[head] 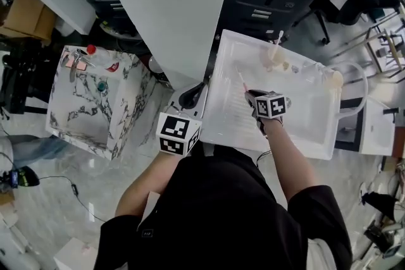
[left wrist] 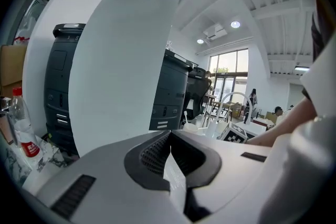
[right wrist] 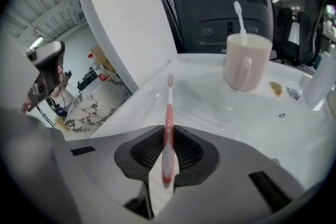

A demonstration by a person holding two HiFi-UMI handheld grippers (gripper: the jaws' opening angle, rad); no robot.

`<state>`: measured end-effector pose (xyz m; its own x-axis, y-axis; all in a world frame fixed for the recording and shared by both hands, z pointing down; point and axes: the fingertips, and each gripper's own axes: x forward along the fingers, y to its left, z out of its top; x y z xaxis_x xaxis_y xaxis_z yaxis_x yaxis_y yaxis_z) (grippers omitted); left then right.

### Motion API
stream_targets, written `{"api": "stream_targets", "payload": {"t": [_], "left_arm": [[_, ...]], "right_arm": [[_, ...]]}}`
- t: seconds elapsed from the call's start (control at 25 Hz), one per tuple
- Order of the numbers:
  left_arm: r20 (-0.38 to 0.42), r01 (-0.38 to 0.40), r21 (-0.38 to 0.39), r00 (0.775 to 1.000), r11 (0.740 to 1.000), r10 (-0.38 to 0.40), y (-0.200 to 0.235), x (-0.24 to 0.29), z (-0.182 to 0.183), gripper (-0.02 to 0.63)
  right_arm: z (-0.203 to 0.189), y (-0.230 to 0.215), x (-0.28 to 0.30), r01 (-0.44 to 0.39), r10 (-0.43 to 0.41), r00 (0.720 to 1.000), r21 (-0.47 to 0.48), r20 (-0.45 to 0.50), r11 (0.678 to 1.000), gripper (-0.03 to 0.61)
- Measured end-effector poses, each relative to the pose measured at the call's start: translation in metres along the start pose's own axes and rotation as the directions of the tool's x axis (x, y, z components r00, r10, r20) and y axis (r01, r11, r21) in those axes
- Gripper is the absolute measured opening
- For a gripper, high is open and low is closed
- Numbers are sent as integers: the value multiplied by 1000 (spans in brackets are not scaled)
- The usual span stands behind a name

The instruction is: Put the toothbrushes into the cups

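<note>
The right gripper (right wrist: 167, 140) is closed on the pink toothbrush (right wrist: 169, 110). Its pads clamp the lower part of the handle, and the handle's butt end protrudes behind the pads. The brush runs straight out along the jaw line, head outermost, above the floor of the white basin (right wrist: 210, 107). Ahead of this gripper and to its right, a beige cup (right wrist: 245, 63) stands upright on the basin floor, well apart from the held brush. A white toothbrush (right wrist: 240, 17) stands in that cup, its upper end clear above the rim. Right of the cup, a small drain hole (right wrist: 282, 115) shows in the basin floor. Beyond the cup stands a dark grey machine (right wrist: 220, 2). The left gripper (left wrist: 169, 136) is fully closed, pad against pad, with nothing between the jaws. In the head view it sits left of the right gripper, at the basin's left rim. Ahead of it rises a white panel (left wrist: 126, 50), with dark cabinets on both sides. Further to its left stands a marble-patterned box (head: 95, 104).
</note>
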<state>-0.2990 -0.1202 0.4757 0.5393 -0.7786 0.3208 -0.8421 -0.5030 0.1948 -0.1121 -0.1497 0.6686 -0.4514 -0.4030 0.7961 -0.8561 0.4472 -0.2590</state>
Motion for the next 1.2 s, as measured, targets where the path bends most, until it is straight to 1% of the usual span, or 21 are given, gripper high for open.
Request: {"api": "stream_targets", "payload": {"t": [0.16,0.28,0.4,0.56,0.68,0.8,0.92,1.08,1.2], "left_arm": [[41,51,21,998,998,-52,-14,0,16,15],[69,74,21,995,997,-75,-23,2,25,15],[84,86,8,993,996,-87,-35,6,29,15],[88,83,8,993,997,-83,-55,19,35,15],[90,80,29,993,996,-82,-86,28,40,15],[94,77,45,992,996,-81,-127,44,42,15],[99,67,44,993,997,-71,-179,70,41,15],[100,34,23,994,999,-37,-255,102,34,15],[90,-1,0,996,1000,1,-303,123,32,15]], "right_arm": [[14,15,-44,-28,24,992,28,126,999,71],[26,28,-81,-43,38,978,18,206,999,71],[33,37,-119,-54,52,963,0,264,999,71],[40,40,-166,-85,90,934,-30,346,996,71],[37,34,-201,-119,133,908,-58,397,991,71],[25,15,-238,-146,172,887,-94,429,985,71],[8,-15,-277,-170,210,866,-128,453,977,71],[-23,-64,-335,-189,252,836,-175,487,966,71],[-49,-111,-370,-215,267,820,-161,506,963,71]]}}
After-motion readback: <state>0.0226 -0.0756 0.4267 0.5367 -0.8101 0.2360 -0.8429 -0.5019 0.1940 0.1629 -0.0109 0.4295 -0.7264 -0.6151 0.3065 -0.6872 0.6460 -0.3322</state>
